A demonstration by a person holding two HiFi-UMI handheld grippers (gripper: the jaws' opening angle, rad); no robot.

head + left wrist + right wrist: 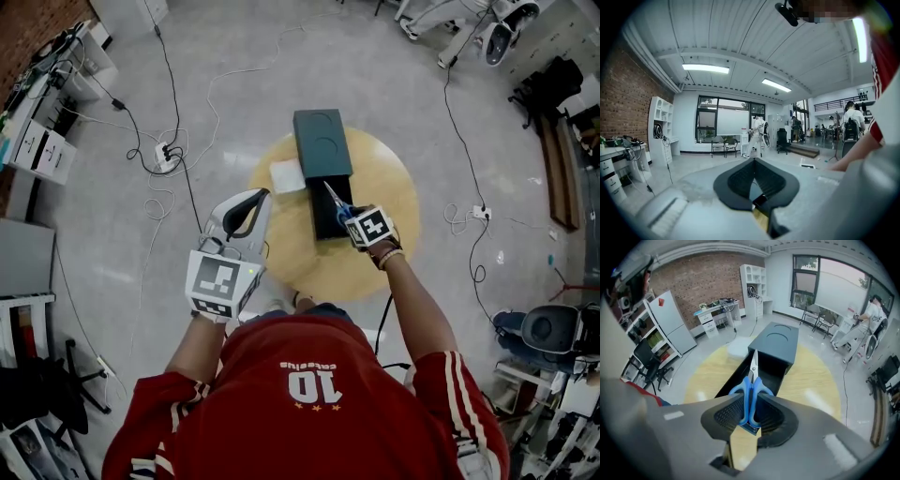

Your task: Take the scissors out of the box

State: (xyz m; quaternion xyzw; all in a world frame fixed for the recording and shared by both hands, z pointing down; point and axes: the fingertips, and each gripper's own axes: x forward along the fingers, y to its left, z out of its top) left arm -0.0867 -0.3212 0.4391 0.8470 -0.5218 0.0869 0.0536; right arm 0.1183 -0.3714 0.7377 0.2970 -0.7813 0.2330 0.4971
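A dark green box (322, 141) lies on the round wooden table (394, 187), its black inner tray (328, 217) pulled out toward me. My right gripper (354, 217) hangs over the tray's near end, pointing steeply down. It is shut on the blue handles of the scissors (334, 200), whose blades point away over the tray. In the right gripper view the scissors (753, 380) stand between the pads of the right gripper (751, 401), above the tray (736, 378) and box (777, 345). My left gripper (263, 193) is raised left of the table, its jaws together on nothing; in its own view the left gripper (754, 161) faces the room.
A white flat pad (287, 175) lies on the table left of the box, also in the right gripper view as a white pad (738, 347). Cables and a power strip (166, 155) lie on the floor to the left. Chairs and equipment stand at the right.
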